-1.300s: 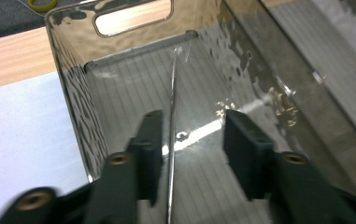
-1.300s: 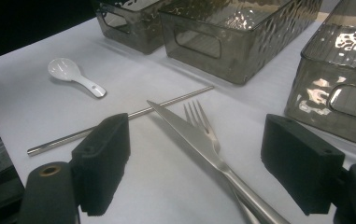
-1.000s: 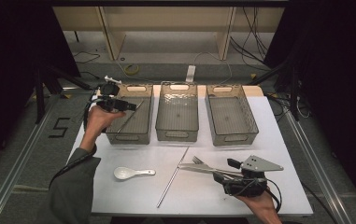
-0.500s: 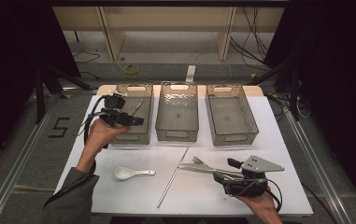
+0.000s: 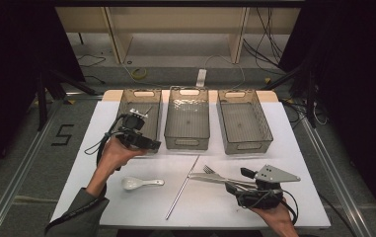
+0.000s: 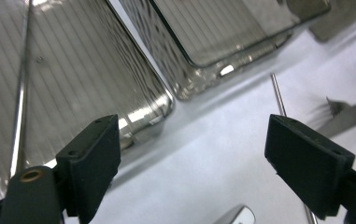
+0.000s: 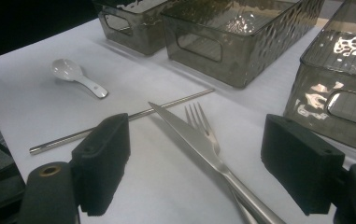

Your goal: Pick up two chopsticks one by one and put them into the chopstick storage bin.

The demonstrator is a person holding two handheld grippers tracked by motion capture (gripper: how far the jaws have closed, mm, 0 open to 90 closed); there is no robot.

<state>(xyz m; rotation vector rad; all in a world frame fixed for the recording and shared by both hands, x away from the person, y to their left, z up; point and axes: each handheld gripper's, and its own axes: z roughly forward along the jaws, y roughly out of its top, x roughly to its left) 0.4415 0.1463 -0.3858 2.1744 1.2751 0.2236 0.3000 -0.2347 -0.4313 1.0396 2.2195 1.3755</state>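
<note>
My left gripper (image 5: 152, 144) hovers over the front end of the left clear bin (image 5: 125, 106). Its jaws have just been opening and stand open (image 6: 192, 140) with nothing between them. A thin metal rod (image 6: 19, 116) lies inside that bin. My right gripper (image 5: 237, 180) rests low at the table's front right, open (image 7: 196, 149), its jaws on either side of a steel knife (image 7: 189, 135) and a fork (image 7: 201, 121) that lie together on the white table. Left of them lie a second metal rod (image 5: 183, 187) and a white spoon (image 5: 141, 183).
The middle bin (image 5: 188, 118) and the right bin (image 5: 244, 121) stand side by side at the back of the table (image 5: 101, 197). Dark floor, cables and table legs surround it. The person's forearms come in from the near edge.
The left hand has come from the back left corner of the left bin toward me and to the right, ending over the bin's front end. The right hand has stayed put.
</note>
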